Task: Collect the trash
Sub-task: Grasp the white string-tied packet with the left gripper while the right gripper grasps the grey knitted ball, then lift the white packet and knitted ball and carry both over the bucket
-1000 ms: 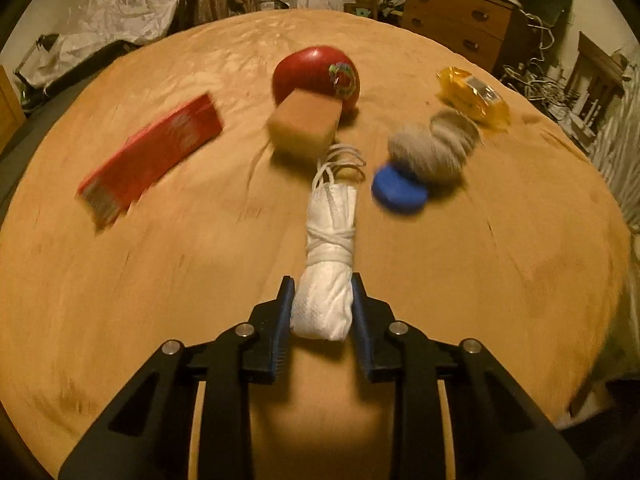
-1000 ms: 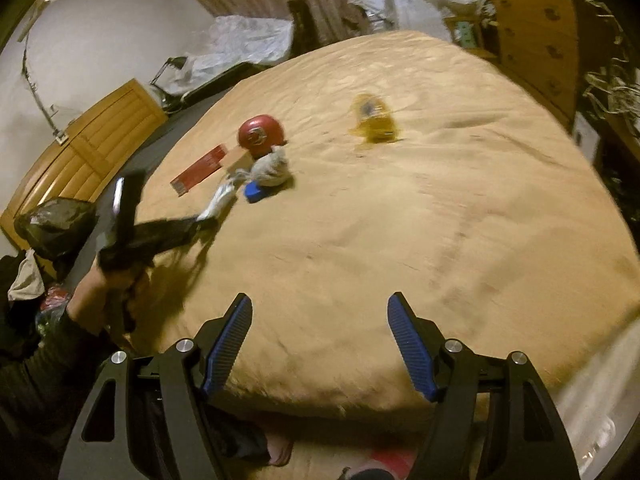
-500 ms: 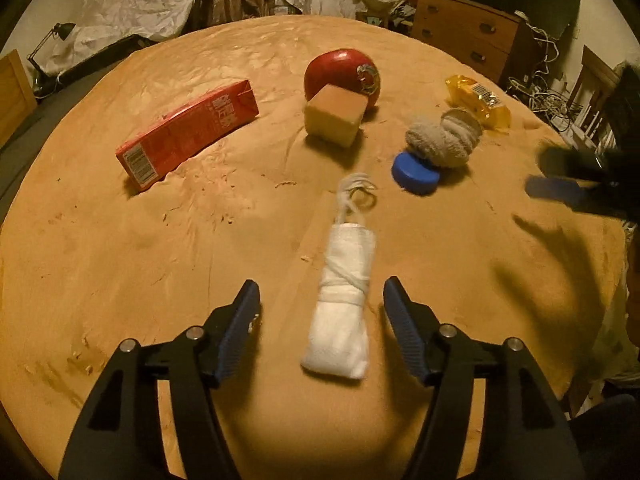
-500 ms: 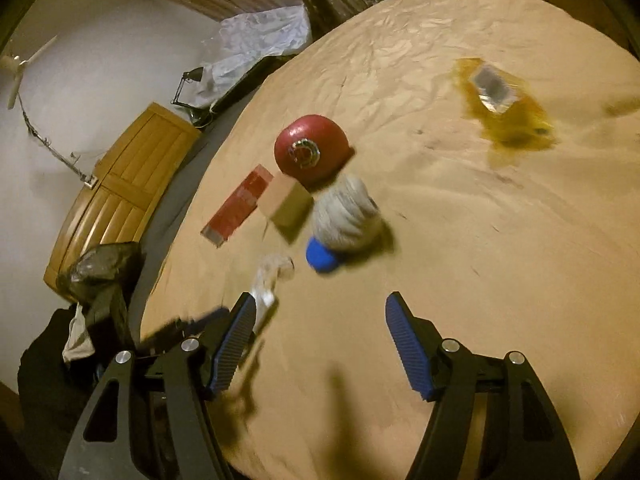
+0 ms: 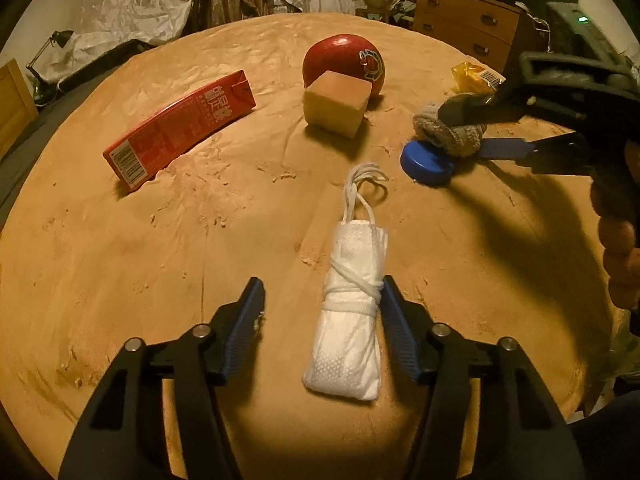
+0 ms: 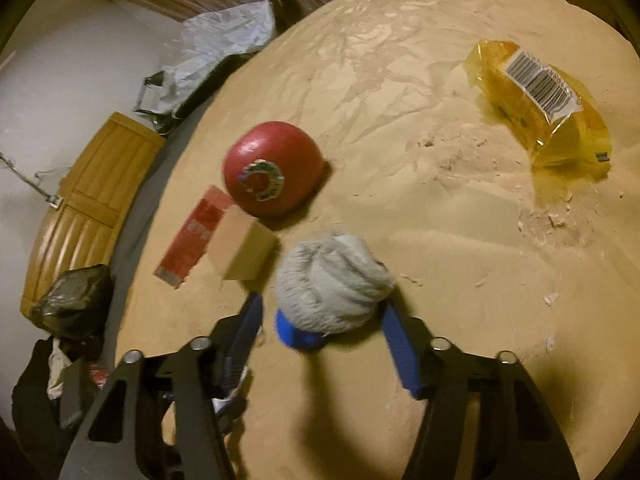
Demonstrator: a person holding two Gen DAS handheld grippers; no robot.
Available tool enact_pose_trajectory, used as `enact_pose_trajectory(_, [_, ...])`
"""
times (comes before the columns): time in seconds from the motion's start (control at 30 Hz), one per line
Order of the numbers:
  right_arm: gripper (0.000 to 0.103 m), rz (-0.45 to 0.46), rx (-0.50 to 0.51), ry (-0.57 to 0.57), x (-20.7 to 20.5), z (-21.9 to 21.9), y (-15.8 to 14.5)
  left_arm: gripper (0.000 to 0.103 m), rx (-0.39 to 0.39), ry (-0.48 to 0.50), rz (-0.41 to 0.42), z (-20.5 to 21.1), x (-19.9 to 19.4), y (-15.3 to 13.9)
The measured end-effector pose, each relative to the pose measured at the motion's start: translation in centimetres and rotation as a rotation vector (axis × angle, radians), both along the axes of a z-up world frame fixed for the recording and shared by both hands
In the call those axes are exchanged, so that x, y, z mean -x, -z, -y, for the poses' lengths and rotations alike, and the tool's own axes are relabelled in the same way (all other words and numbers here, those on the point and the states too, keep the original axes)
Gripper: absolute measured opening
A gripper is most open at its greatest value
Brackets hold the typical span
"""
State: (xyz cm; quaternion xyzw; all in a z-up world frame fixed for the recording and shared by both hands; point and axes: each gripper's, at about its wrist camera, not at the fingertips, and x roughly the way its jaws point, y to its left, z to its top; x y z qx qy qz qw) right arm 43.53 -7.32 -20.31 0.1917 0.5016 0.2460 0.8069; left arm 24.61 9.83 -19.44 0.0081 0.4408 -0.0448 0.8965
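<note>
A white rolled bundle tied with string [image 5: 352, 328] lies on the tan cloth surface [image 5: 120, 260], between the jaws of my left gripper [image 5: 321, 282]. Those jaws are closing: the right pad touches the bundle, the left pad stands apart. My right gripper [image 6: 321, 305] straddles a grey balled sock [image 6: 332, 280] that rests on a blue cap [image 6: 298, 336]. Its jaws are closing too, with a gap still at the left pad. In the left wrist view the right gripper [image 5: 468, 130] reaches in from the right over the sock [image 5: 448, 136] and cap [image 5: 426, 160].
A red carton [image 5: 180, 128], a red ball with a sticker [image 5: 344, 60], a tan block [image 5: 336, 104] and a yellow wrapper [image 6: 540, 108] lie further back. A person's hand [image 5: 620, 256] holds the right gripper. A dresser [image 5: 468, 28] stands behind; a black bag [image 6: 72, 300] sits below the surface's left edge.
My left gripper let go of the white bundle, opened wide, then narrowed again around it. The right gripper swept in across the surface to the grey sock while narrowing.
</note>
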Motion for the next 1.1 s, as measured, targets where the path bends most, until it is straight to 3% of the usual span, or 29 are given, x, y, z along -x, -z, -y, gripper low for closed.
enact_pose_trajectory(0.23, [0.04,0.043,0.04,-0.001,-0.5,-0.2,0.3,0.028,0.028,-0.001,0.005,-0.2,0.5,-0.1])
enact_pose_trajectory(0.3, [0.039,0.075,0.061,-0.011,0.1,0.1,-0.2,0.025,0.036,-0.003,0.006,-0.3,0.8,-0.2])
enact_pose_trajectory(0.6, [0.039,0.319,0.223,-0.06,8.0,1.9,-4.7,0.024,0.082,-0.028,0.045,0.0,2.8,-1.1])
enact_pose_trajectory(0.73, [0.039,0.426,0.299,-0.086,12.5,1.9,-6.3,0.024,0.09,-0.05,0.106,0.2,4.1,-3.2])
enact_pose_trajectory(1.1, [0.039,0.591,0.349,-0.063,21.9,2.0,-10.2,0.024,0.075,-0.143,0.289,1.0,9.2,-10.0])
